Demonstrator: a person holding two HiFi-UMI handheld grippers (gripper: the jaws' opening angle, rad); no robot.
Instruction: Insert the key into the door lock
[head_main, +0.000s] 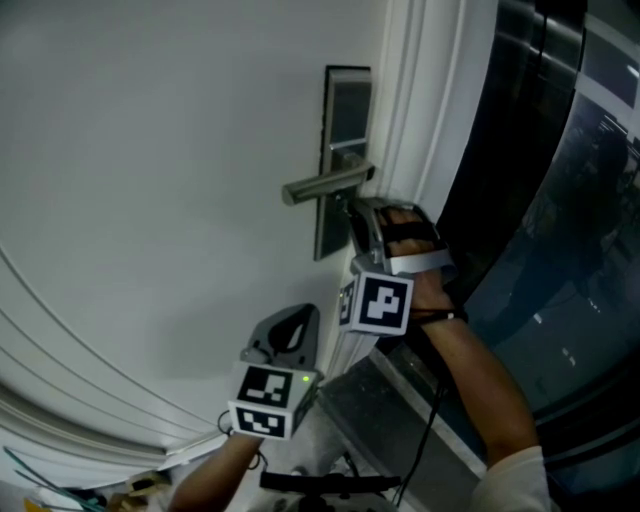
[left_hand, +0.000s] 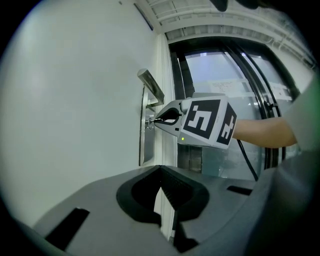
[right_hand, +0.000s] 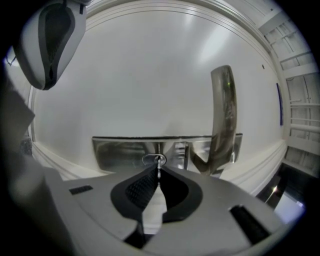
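Key is pinched edge-on at the tips of the right gripper, whose jaws are closed down to the thin blade, and its nose is at the mouth of the lock in the steel plate beside the handle. Reaching and lining up look done, I judge, but I cannot tell how deep the blade sits, so pushing it home is probably what remains. Lower down, the left gripper hangs just off the door, jaws together on nothing and touching nothing.
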